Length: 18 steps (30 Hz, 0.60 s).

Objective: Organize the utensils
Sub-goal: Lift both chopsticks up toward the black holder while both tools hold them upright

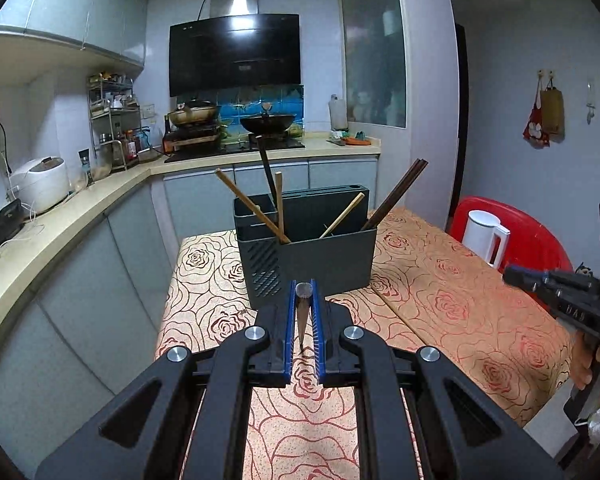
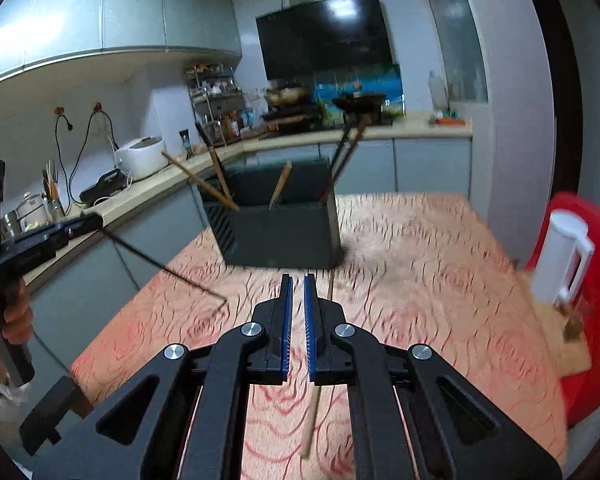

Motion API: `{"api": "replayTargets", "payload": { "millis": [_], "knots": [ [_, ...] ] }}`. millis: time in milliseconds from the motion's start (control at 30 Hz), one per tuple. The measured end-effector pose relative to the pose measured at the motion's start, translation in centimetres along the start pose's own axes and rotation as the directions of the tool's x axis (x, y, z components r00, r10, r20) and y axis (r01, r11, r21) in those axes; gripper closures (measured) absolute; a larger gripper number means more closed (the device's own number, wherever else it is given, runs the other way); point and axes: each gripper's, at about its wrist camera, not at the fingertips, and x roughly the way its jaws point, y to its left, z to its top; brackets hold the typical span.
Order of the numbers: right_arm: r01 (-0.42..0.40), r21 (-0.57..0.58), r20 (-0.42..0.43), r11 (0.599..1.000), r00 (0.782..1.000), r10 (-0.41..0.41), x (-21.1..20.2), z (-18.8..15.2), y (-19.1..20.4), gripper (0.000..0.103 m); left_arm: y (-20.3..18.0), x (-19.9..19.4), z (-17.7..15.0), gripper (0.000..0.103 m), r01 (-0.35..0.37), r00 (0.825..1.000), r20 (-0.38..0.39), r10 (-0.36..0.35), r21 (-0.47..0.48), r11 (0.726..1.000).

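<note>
A dark grey utensil holder (image 1: 312, 256) stands on the rose-patterned table (image 1: 452, 296) with several chopsticks (image 1: 256, 210) leaning in it. My left gripper (image 1: 303, 292) is shut on a thin dark metal chopstick (image 1: 302, 320), held end-on just in front of the holder. In the right wrist view the same chopstick (image 2: 164, 266) slants down from the left gripper (image 2: 88, 224) toward the table. My right gripper (image 2: 298, 284) is empty, its jaws a narrow gap apart, above a light wooden chopstick (image 2: 314, 412) lying on the table before the holder (image 2: 280, 232).
A white kettle (image 2: 560, 256) stands on a red chair (image 2: 596, 320) at the table's right edge. A kitchen counter (image 1: 60, 216) with a rice cooker (image 1: 40, 184) runs along the left. The stove and pans stand behind the holder.
</note>
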Motion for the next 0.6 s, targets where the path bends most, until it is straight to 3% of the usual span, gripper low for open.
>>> {"api": "replayTargets", "payload": {
  "millis": [133, 200, 233, 433, 600],
  "knots": [
    [0.023, -0.002, -0.054, 1.000, 0.998, -0.023, 0.6, -2.5, -0.4, 0.089, -0.1, -0.1, -0.1, 0.096, 0.002, 1.000, 0.001, -0.002, 0.001, 1.000],
    [0.026, 0.006, -0.086, 1.000, 0.996, -0.026, 1.0, -3.9, -0.5, 0.059, -0.2, -0.1, -0.1, 0.096, 0.000, 1.000, 0.000, 0.000, -0.002, 1.000],
    [0.035, 0.015, -0.093, 0.999, 0.995, -0.033, 1.0, -4.7, -0.4, 0.054, 0.0, -0.1, -0.2, 0.096, 0.000, 1.000, 0.000, 0.000, -0.004, 1.000],
    [0.039, -0.025, -0.163, 0.999, 0.986, -0.043, 2.2, -7.6, 0.8, 0.054, 0.1, -0.2, -0.2, 0.096, 0.000, 1.000, 0.001, 0.000, -0.004, 1.000],
    [0.050, -0.087, -0.239, 0.995, 0.969, -0.070, 4.1, -10.2, 1.8, 0.072, 0.4, -0.4, -0.5, 0.096, 0.000, 1.000, 0.004, 0.000, -0.014, 1.000]
  ]
}}
